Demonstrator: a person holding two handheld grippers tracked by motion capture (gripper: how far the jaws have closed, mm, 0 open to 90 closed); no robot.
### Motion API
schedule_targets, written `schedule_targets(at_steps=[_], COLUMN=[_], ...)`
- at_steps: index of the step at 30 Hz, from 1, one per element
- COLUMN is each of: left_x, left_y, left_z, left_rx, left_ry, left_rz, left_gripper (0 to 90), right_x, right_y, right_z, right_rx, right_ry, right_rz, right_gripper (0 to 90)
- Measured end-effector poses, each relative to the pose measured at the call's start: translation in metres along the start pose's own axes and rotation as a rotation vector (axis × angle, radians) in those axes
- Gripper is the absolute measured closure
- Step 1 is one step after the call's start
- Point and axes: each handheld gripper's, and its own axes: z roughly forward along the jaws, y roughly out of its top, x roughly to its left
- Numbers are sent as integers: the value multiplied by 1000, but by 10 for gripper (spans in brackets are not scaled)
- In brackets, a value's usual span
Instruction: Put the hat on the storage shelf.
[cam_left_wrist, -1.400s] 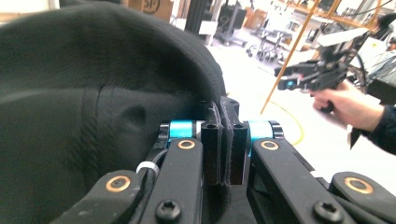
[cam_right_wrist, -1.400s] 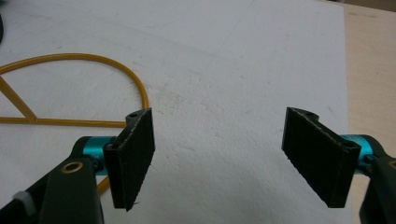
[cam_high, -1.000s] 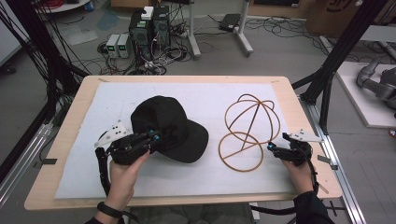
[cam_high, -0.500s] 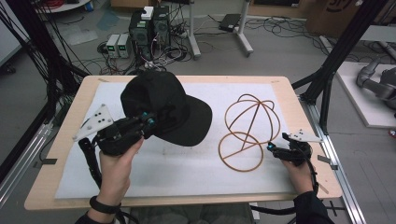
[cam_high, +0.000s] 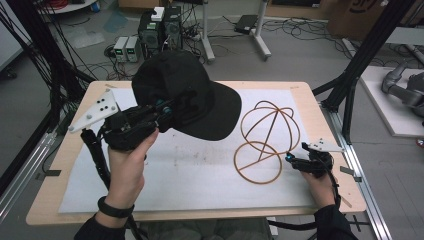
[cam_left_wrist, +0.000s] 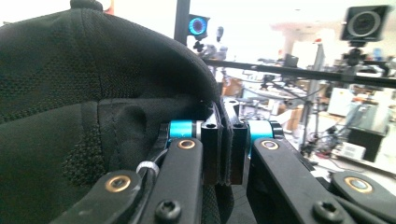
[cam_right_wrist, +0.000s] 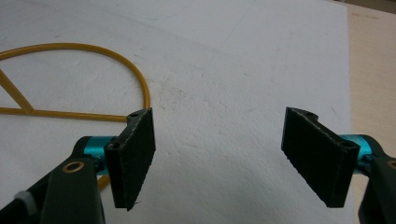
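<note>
Black cap (cam_high: 187, 92) held above the table (cam_high: 300, 90), off the white mat (cam_high: 200, 175), crown toward the far left and brim toward the wire stand (cam_high: 267, 140)

Left gripper (cam_high: 167, 107) clenched on the cap's edge — in the left gripper view, the two pads pressed together on a fold of black fabric (cam_left_wrist: 116, 126), crown (cam_left_wrist: 84, 56) bulging up and to the left of the jaws, mesh-like weave visible on the lining

Left hand (cam_high: 127, 162) wrapped round the gripper body from below; grey three-cornered plate (cam_high: 95, 112) projecting to the left, black cable (cam_high: 97, 157) trailing down beside the wrist; dark band (cam_high: 112, 207) on the wrist

Wire stand of yellow-brown rod, standing on the mat at the right: a ring base flat on the mat, domed hoops rising above it; well apart from the cap's crown, brim tip just short of the nearest hoop as seen from above

Right gripper (cam_high: 295, 161) low over the mat's right part, just beside the ring base, pointing toward it; jaws released — in the right gripper view, pads (cam_right_wrist: 135, 156) set wide with bare mat (cam_right_wrist: 219, 93) between them, nothing grasped; a curve of the stand's ring (cam_right_wrist: 93, 49) and two straight rods lying beyond the left pad, touching neither pad

Right hand (cam_high: 320, 182) behind the gripper, near the table's right edge — dark sleeve at the bottom

Background: floor with cables and boxes of equipment (cam_high: 160, 27) beyond the far edge
</note>
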Motion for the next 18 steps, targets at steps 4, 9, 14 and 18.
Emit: schedule_targets(at_steps=[4, 9, 14, 18], left_x=[-9, -21, -32, -40], left_y=[7, 13, 15, 10], left_z=[18, 41, 62, 80], left_rx=[-21, -27, -29, -16], left_ry=[-59, -122, -173, -212], left_rz=[-3, 0, -6, -17], left_gripper=[877, 877, 877, 877], right_x=[0, 0, 0, -1], right_y=[0, 0, 0, 0], right_z=[0, 0, 0, 0], right_rx=[2, 3, 3, -2], right_ry=[1, 2, 4, 2], right_rz=[8, 9, 4, -6], right_gripper=[255, 255, 255, 255])
